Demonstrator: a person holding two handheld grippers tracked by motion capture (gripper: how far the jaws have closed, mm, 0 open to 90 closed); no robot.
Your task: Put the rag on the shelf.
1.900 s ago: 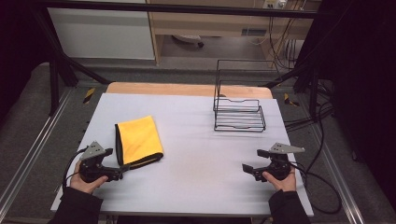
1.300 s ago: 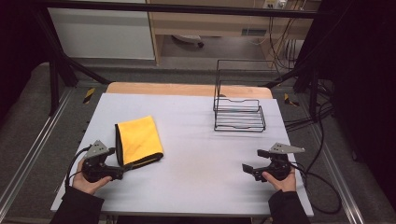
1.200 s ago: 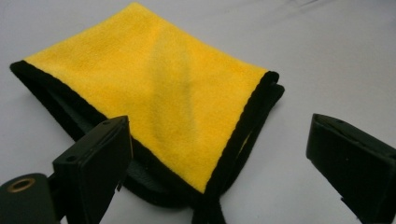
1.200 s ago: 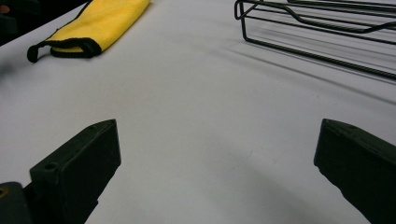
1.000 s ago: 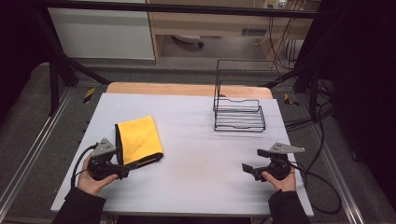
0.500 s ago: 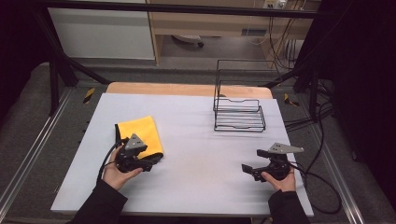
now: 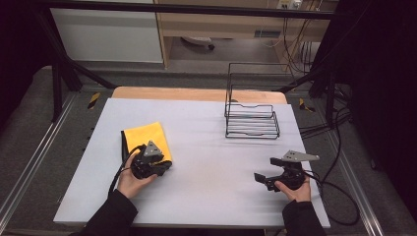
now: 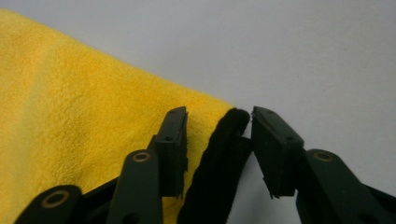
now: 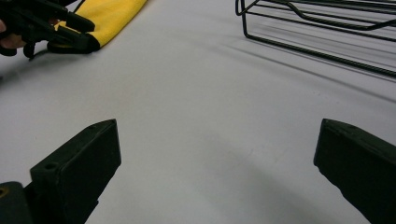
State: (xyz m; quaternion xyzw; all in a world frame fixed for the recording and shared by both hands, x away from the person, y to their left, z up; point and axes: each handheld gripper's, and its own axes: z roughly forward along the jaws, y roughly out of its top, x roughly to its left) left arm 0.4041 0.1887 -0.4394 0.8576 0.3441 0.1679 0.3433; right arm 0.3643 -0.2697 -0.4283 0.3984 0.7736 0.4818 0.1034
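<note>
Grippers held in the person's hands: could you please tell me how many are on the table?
2. The left gripper is at the near right corner of the folded yellow cloth, jaws around its black edge. The right gripper rests near the table's right front, jaws wide open.

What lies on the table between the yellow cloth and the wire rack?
Nothing: in the high view the table is bare between the yellow cloth and the wire rack.

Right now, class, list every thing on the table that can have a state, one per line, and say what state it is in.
Yellow cloth: folded, lying flat, black edge between the left jaws.
Left hand-held gripper: jaws have just been closing around the cloth's corner, one jaw touching the black edge, not clamped.
Right hand-held gripper: jaws wide open, nothing between them.
Wire rack: upright, empty.
</note>
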